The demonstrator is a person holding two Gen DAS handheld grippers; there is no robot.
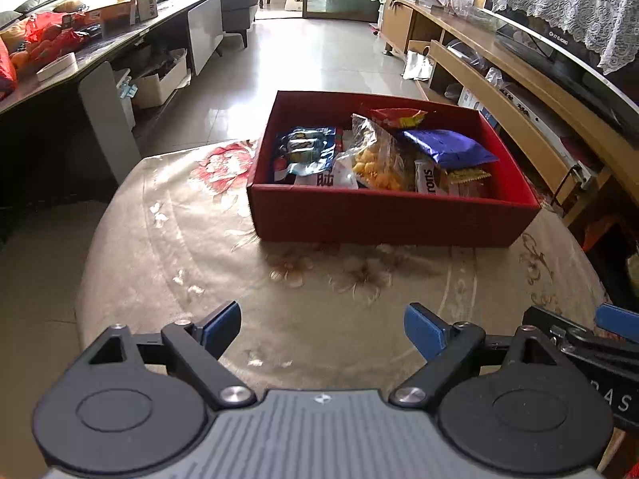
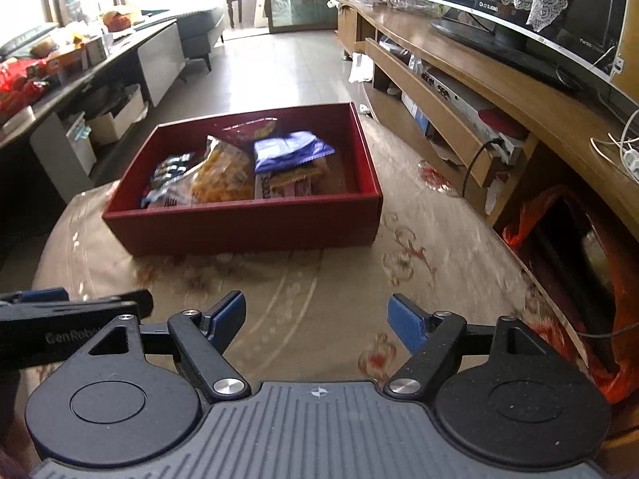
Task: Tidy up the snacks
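Observation:
A red box (image 1: 383, 215) stands on the round table with the floral cloth (image 1: 179, 239). It holds several snack packs, among them a blue bag (image 1: 447, 147), a clear bag of yellow puffs (image 1: 375, 159) and a blue-white pack (image 1: 307, 147). The box also shows in the right wrist view (image 2: 247, 227). My left gripper (image 1: 322, 329) is open and empty over the table's near part, well short of the box. My right gripper (image 2: 316, 321) is open and empty, level with the left one and to its right.
A low wooden TV stand (image 2: 459, 80) with a television runs along the right. A dark side table (image 1: 80, 52) with fruit and bags stands at the left. An orange bag (image 2: 615, 319) sits by the table's right edge. Tiled floor lies beyond the box.

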